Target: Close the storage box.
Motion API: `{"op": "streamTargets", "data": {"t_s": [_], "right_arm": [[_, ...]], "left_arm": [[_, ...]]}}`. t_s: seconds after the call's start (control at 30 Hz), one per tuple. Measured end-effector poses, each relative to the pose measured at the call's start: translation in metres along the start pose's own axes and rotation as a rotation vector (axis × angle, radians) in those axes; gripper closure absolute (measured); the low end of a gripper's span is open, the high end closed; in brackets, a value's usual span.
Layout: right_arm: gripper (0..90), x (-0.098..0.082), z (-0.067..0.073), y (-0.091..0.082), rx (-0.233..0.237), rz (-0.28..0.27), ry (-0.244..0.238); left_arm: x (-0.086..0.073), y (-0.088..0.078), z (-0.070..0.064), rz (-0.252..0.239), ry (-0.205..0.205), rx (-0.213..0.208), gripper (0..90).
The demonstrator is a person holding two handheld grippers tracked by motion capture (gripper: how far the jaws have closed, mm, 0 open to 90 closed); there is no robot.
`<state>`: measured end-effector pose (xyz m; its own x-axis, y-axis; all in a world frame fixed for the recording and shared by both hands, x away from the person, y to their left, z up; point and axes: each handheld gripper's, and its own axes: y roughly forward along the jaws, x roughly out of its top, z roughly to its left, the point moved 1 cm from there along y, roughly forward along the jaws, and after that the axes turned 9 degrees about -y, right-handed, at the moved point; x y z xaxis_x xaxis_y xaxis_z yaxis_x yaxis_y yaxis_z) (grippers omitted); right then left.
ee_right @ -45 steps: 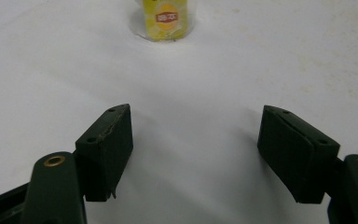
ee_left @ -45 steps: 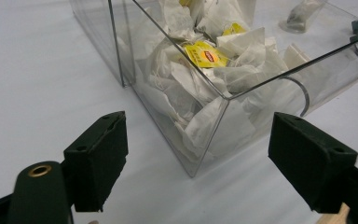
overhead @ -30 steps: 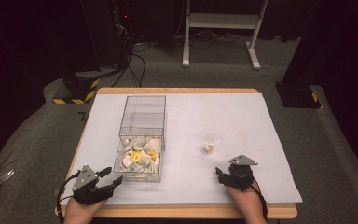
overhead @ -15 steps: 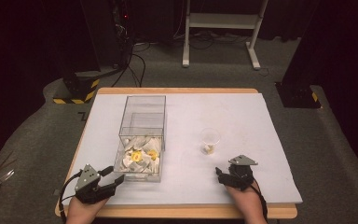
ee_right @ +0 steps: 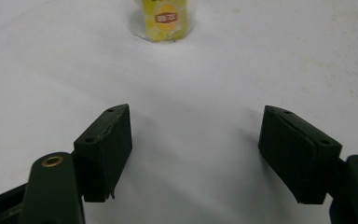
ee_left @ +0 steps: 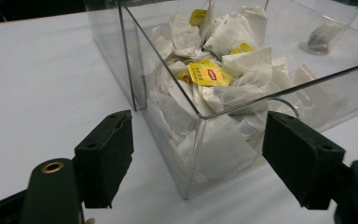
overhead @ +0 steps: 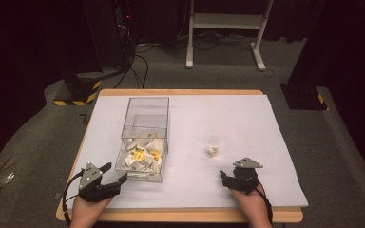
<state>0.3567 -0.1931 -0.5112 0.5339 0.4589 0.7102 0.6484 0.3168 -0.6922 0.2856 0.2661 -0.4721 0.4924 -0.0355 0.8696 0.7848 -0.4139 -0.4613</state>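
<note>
From the high view, a wooden table with a big white sheet [overhead: 228,114] on top fills the middle. A clear plastic box [overhead: 145,137] stands on the left part of the sheet. It has a heap of white paper tea bags with yellow tags [overhead: 142,156] in its near end. A small clear plastic cup [overhead: 214,142] stands to the right of the box, well apart from it, with one tea bag inside. The left gripper [overhead: 116,178] rests at the near edge of the table, just beside the near left corner of the box. Its jaws have just been opening and now stand wide, with nothing between them. The right gripper [overhead: 224,176] rests at the near edge too, near the cup but not touching it. Its jaws stand wide and hold nothing.

From the left gripper view, the two black jaws are far apart. The near corner of the clear box [ee_left: 193,154] sits right ahead of the gap between them, and the pads do not touch it. The tea bags [ee_left: 214,88] are piled up inside, and one yellow tag [ee_left: 209,73] lies on top. The cup [ee_left: 326,32] shows far off at the top right.

From the right gripper view, the two black jaws are far apart over the bare white sheet [ee_right: 196,93]. The cup [ee_right: 164,21] stands ahead at the top, with a yellow tag showing through it.
</note>
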Motion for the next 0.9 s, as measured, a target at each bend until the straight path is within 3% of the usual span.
{"op": "streamTargets", "data": {"t_s": [0.37, 0.9], "right_arm": [[25.7, 0.0, 0.0, 0.0, 0.0, 0.0, -0.001], [25.7, 0.0, 0.0, 0.0, 0.001, 0.0, 0.0]], "left_arm": [[0.005, 0.014, 0.008, -0.005, -0.006, 0.035, 15.1], [0.018, 0.033, 0.011, -0.01, -0.009, 0.054, 15.0]]}}
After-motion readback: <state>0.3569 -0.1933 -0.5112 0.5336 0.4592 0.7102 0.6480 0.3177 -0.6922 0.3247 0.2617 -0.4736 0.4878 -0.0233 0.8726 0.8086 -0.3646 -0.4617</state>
